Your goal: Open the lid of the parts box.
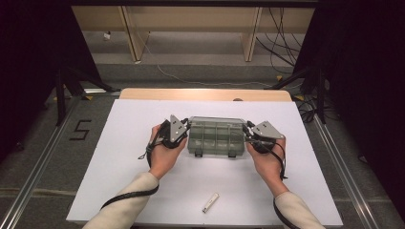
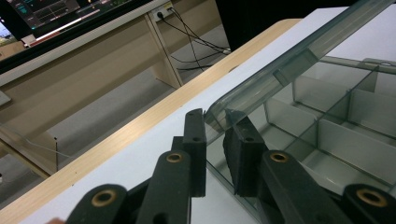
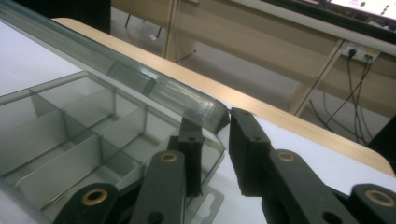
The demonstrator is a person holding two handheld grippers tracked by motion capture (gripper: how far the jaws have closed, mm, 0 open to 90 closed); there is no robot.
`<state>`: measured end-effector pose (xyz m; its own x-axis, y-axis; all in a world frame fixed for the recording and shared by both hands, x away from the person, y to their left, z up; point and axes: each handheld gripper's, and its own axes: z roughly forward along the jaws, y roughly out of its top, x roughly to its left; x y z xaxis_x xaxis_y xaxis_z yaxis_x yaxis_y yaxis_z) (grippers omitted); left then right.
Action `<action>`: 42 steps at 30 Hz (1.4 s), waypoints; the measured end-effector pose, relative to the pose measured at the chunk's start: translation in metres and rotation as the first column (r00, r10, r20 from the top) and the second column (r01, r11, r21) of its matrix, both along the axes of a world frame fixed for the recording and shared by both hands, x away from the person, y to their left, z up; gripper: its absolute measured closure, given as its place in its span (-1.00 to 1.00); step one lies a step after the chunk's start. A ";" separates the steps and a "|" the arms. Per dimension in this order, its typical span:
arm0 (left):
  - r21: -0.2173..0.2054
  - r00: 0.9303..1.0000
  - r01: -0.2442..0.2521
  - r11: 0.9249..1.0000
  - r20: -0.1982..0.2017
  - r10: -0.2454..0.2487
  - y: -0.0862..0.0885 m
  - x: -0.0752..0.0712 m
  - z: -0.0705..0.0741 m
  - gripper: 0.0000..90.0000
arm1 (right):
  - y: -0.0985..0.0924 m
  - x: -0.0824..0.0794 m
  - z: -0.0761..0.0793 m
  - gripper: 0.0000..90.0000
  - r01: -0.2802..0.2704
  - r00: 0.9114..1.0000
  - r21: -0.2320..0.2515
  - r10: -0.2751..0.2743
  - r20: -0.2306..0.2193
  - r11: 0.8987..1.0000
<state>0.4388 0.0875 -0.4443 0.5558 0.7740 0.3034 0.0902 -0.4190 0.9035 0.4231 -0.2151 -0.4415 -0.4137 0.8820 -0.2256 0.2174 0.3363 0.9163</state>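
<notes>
White tabletop point(image 1: 143, 143), perhaps paper-covered.

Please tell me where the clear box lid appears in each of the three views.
High view: lid at table centre, between both grippers.
Left gripper view: lid slants to upper right, corner between jaws.
Right gripper view: lid slants from upper left.
Shared landmark: the wooden table edge.
</notes>
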 end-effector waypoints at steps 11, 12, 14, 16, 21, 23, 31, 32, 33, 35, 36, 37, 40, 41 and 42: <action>-0.014 1.000 -0.022 1.000 0.009 0.023 -0.003 0.011 0.007 0.82 | 0.003 0.007 0.005 0.83 0.053 0.998 0.007 -0.053 0.033 0.999; -0.015 1.000 -0.026 1.000 0.010 0.026 -0.003 0.012 0.008 0.83 | 0.004 0.009 0.006 0.86 0.059 0.997 0.011 -0.059 0.040 0.998; -0.014 1.000 -0.028 1.000 0.010 0.028 -0.004 0.014 0.009 0.84 | 0.004 0.010 0.006 0.87 0.068 0.997 0.010 -0.069 0.046 0.998; -0.018 0.999 -0.035 0.999 0.008 0.035 -0.004 0.016 0.010 0.85 | 0.004 0.013 0.008 0.89 0.074 0.996 0.012 -0.075 0.038 0.997; -0.015 0.999 -0.043 0.999 0.000 0.043 -0.005 0.019 0.013 0.86 | 0.004 0.016 0.010 0.90 0.080 0.996 0.014 -0.080 0.038 0.997; -0.021 0.999 -0.046 0.999 -0.004 0.046 -0.005 0.021 0.014 0.86 | 0.005 0.017 0.011 0.90 0.087 0.995 0.018 -0.088 0.037 0.996; -0.035 0.999 -0.047 0.998 -0.021 0.047 -0.004 0.028 0.018 0.86 | 0.005 0.021 0.013 0.90 0.090 0.995 0.034 -0.091 0.031 0.995; -0.044 0.999 -0.049 0.998 -0.027 0.048 -0.005 0.029 0.018 0.86 | 0.005 0.023 0.014 0.90 0.092 0.995 0.043 -0.094 0.026 0.995; -0.046 0.998 -0.051 0.998 -0.028 0.050 -0.005 0.030 0.018 0.86 | 0.005 0.023 0.014 0.90 0.092 0.995 0.043 -0.094 0.026 0.995; -0.049 0.998 -0.054 0.997 -0.033 0.053 -0.005 0.032 0.019 0.86 | 0.005 0.025 0.014 0.90 0.093 0.995 0.044 -0.094 0.028 0.995; -0.052 0.998 -0.055 0.997 -0.035 0.054 -0.005 0.032 0.019 0.86 | 0.005 0.026 0.014 0.90 0.093 0.995 0.051 -0.094 0.029 0.994; -0.055 0.998 -0.053 0.997 -0.040 0.051 -0.005 0.033 0.020 0.86 | 0.005 0.026 0.015 0.90 0.097 0.995 0.051 -0.098 0.026 0.994; -0.066 0.997 -0.058 0.996 -0.050 0.054 -0.005 0.035 0.021 0.86 | 0.005 0.030 0.016 0.91 0.100 0.994 0.062 -0.102 0.026 0.993; -0.065 0.997 -0.061 0.996 -0.052 0.058 -0.006 0.036 0.021 0.86 | 0.005 0.030 0.016 0.91 0.100 0.994 0.062 -0.102 0.026 0.993; -0.065 0.997 -0.061 0.996 -0.053 0.057 -0.006 0.037 0.021 0.86 | 0.005 0.032 0.016 0.91 0.098 0.995 0.070 -0.100 0.024 0.993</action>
